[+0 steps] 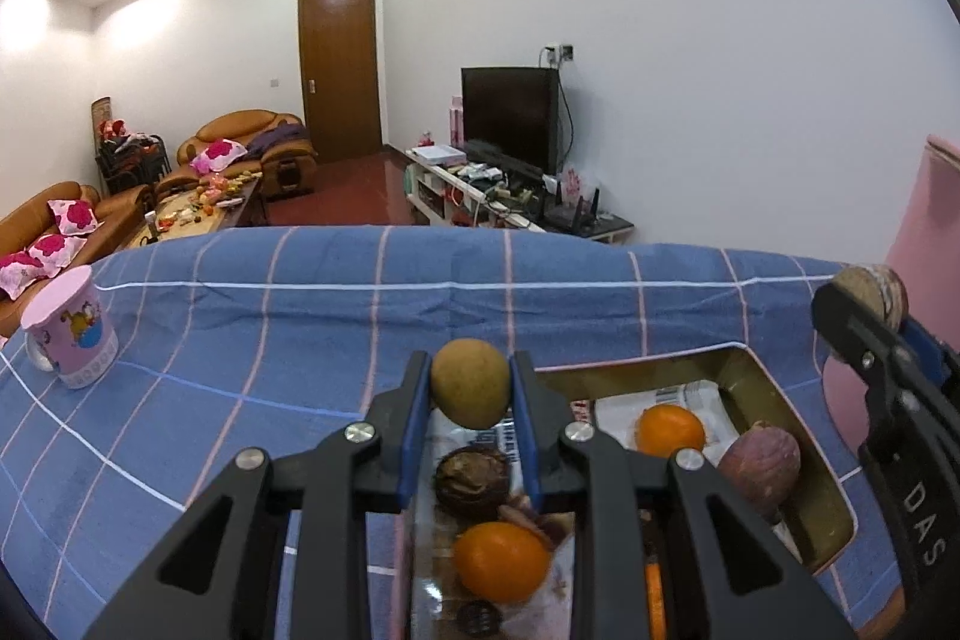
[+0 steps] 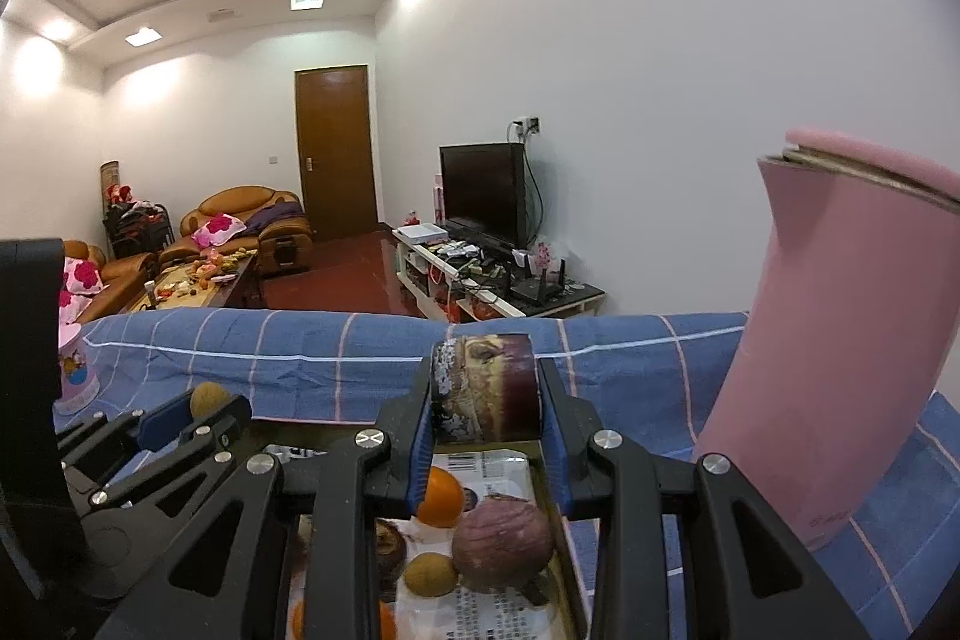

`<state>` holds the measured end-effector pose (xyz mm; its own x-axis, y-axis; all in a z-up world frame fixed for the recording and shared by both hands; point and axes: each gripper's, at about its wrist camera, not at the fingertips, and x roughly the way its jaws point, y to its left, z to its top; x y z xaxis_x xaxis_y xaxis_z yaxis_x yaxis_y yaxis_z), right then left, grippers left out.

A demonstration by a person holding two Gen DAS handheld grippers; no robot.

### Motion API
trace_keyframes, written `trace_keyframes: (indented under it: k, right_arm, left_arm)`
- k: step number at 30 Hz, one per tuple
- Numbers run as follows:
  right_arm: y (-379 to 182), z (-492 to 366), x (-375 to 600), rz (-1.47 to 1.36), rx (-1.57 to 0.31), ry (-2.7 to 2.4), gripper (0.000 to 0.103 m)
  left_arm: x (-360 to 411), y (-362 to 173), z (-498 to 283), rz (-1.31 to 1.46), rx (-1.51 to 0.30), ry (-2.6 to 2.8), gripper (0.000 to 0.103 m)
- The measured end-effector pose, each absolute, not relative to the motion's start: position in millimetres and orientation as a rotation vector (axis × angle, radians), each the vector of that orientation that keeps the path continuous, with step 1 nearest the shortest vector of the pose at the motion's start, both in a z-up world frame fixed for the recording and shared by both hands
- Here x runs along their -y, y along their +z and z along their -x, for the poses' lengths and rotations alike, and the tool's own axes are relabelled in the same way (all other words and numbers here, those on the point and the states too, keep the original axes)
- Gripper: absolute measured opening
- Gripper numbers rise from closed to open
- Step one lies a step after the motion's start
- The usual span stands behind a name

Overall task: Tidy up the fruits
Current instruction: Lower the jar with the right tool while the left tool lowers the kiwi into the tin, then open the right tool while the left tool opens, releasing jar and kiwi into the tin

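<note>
Now left gripper [image 1: 471,383] clamps a longan [image 1: 470,381] over the tray's [image 1: 774,388] left end; right gripper [image 2: 486,388] pinches a cut fruit [image 2: 489,385] above its far rim. Cloth [image 1: 270,340] left lies open; jug [image 2: 840,340] crowds right. Tray's near end is cut off.

The right gripper [image 2: 486,388] is clamped on a purple-and-tan fruit slice [image 2: 485,388], held above the gold tray [image 2: 555,508] on the blue checked cloth [image 2: 300,358]. In the tray, just below the slice, lie a wrinkled purple fruit [image 2: 503,544], an orange [image 2: 441,497] to its left and a small yellow-green fruit [image 2: 429,574] touching it in front. Left of the tray, the left gripper [image 2: 204,403] pinches a small tan fruit [image 2: 207,398]. A tall pink kettle [image 2: 840,340] stands right of the tray, and a pink cup [image 2: 77,376] far to its left.
</note>
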<state>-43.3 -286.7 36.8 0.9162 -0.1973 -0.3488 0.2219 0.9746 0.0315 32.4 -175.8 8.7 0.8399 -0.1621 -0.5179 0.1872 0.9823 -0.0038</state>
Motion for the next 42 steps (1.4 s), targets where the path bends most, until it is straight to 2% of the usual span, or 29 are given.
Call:
trace_keyframes:
  k: [6, 19, 34, 42]
  right_arm:
    - [33, 36, 308, -0.131, -0.379, -0.235, 0.033]
    - [17, -2, 300, -0.231, -0.515, -0.132, 0.033]
    - [-13, -28, 302, -0.239, -0.689, -0.111, 0.033]
    - [-16, -29, 292, -0.158, -0.695, -0.111, 0.033]
  left_arm:
    - [187, 16, -37, -0.084, -0.529, -0.2, 0.027]
    - [187, 1, -58, -0.117, -0.665, -0.186, 0.027]
    - [204, -20, -61, -0.228, -0.773, -0.16, 0.027]
    - [212, -24, -57, -0.293, -0.787, -0.129, 0.027]
